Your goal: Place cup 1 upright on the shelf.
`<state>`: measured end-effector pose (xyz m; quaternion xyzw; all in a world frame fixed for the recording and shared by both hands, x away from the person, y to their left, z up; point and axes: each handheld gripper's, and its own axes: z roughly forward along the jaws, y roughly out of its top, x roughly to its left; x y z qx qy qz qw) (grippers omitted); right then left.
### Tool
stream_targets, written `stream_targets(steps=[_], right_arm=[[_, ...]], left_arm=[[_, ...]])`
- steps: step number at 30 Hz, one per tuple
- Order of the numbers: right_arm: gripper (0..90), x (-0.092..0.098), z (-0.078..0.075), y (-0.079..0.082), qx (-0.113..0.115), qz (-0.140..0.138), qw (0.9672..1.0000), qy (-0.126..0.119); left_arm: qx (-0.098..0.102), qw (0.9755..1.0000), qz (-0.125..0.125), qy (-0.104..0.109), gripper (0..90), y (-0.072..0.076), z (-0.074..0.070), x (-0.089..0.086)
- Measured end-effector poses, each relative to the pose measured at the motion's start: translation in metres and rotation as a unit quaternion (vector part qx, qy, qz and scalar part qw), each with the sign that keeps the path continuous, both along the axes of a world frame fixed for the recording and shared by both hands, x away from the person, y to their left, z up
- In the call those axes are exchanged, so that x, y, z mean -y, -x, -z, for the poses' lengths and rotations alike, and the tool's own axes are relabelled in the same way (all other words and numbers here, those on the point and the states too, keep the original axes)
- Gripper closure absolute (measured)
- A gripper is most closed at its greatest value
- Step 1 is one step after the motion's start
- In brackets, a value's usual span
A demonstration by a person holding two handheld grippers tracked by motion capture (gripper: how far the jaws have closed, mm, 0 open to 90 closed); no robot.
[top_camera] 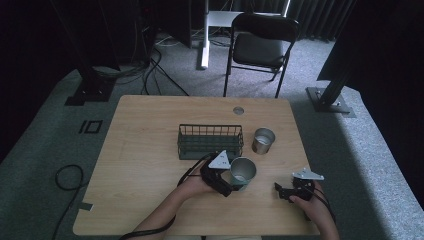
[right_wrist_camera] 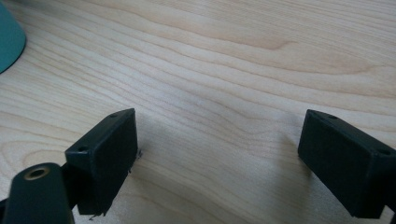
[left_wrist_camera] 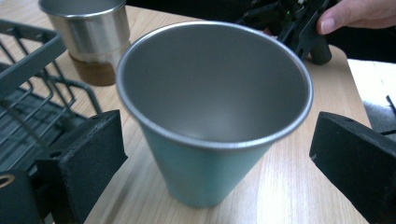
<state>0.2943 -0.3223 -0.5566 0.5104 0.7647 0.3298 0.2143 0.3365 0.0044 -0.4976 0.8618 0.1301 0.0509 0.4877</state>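
Note:
A teal cup (top_camera: pixel 243 173) with a steel inside stands upright on the wooden table (top_camera: pixel 145 170), just in front of a dark wire basket (top_camera: pixel 210 141). My left gripper (top_camera: pixel 235 181) is open around the cup (left_wrist_camera: pixel 201 177). Its two pads sit to either side with a gap on each side, so neither touches it. My right gripper (top_camera: pixel 281 192) is open and low over bare wood to the cup's right, nothing between its jaws. In the right gripper view (right_wrist_camera: pixel 217 140) the teal cup's edge (right_wrist_camera: pixel 9 42) shows at the top left.
A second steel cup (top_camera: pixel 263 141) with a brown base stands right of the basket; it also shows in the left gripper view (left_wrist_camera: pixel 88 32) beyond the basket (left_wrist_camera: pixel 28 93). A round grommet (top_camera: pixel 238 110) lies near the table's far edge. Beyond it stands a black chair (top_camera: pixel 260 47).

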Motion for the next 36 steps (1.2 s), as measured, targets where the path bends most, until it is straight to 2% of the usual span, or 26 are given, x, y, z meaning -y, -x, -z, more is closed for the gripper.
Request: stream_targets(steps=[17, 21, 25, 29, 35, 36], right_arm=[[11.6, 0.000, 0.000, 0.000, 0.000, 0.001, 1.0000, -0.001], [11.6, 0.000, 0.000, 0.000, 0.000, 0.001, 1.0000, -0.001], [11.6, 0.000, 0.000, 0.000, 0.000, 0.001, 1.0000, -0.001], [11.6, 0.000, 0.000, 0.000, 0.000, 0.001, 1.0000, -0.001], [11.6, 0.000, 0.000, 0.000, 0.000, 0.001, 1.0000, -0.001], [11.6, 0.000, 0.000, 0.000, 0.000, 0.001, 1.0000, -0.001]], left_arm=[[0.015, 0.9995, -0.001, 0.029, 3.3, -0.004, 0.002, 0.017], [0.015, 0.9995, 0.003, 0.028, 3.3, -0.004, 0.004, 0.022], [0.027, 0.9994, 0.003, 0.023, 3.3, -0.003, 0.005, 0.027], [0.034, 0.9991, 0.001, 0.026, 3.3, -0.003, 0.006, 0.033], [0.032, 0.9992, 0.001, 0.024, 3.7, -0.003, 0.007, 0.038], [0.035, 0.9991, 0.000, 0.024, 6.1, -0.003, 0.007, 0.038]])
